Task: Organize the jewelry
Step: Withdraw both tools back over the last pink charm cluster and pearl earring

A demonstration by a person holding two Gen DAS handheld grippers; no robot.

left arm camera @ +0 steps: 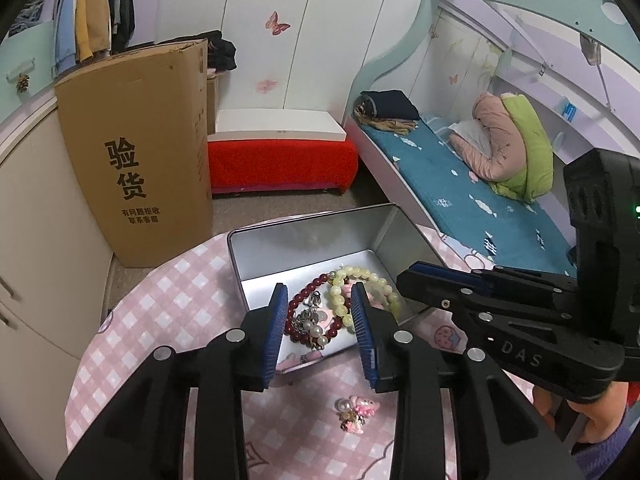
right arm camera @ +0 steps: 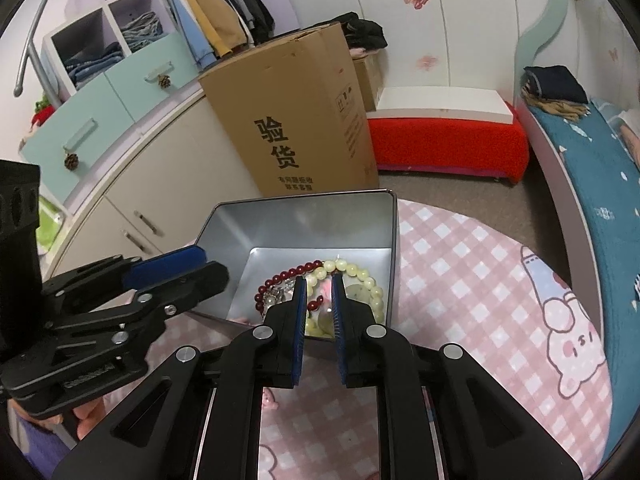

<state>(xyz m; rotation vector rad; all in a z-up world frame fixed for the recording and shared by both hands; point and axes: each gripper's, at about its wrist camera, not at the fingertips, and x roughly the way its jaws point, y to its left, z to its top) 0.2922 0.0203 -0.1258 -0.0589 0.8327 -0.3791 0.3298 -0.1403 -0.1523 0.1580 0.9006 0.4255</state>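
A silver tin (left arm camera: 280,252) sits open on the round worktop (left arm camera: 180,300), which is covered with a pink checked cloth. Inside the tin lie a dark red bead bracelet (left arm camera: 298,300), a pale yellow-green bead bracelet (left arm camera: 362,276) and a tangle of pearls and small metal charms (left arm camera: 310,322), all bunched toward the near end and touching one another. One small piece is outside: a pink charm with a pearl (left arm camera: 354,410) lies on the cloth just in front of the tin.

The left gripper (left arm camera: 320,292) hangs over the near edge of the tin with its blue-padded fingers spread fairly wide and nothing between them; the red beads and the pearls show through the gap. The right gripper (right arm camera: 319,282) comes in from the other side, its fingers (right arm camera: 300,292) set narrow, only a slim gap between them, also holding nothing. Its tips hover above the beads in the tin; whether they touch them I cannot tell.

Beyond the worktop a tall cardboard box (left arm camera: 140,152) stands against the cream cabinets, a red bench (left arm camera: 280,164) sits by the wall, and a bed (left arm camera: 480,200) with a blue cover runs along the right.
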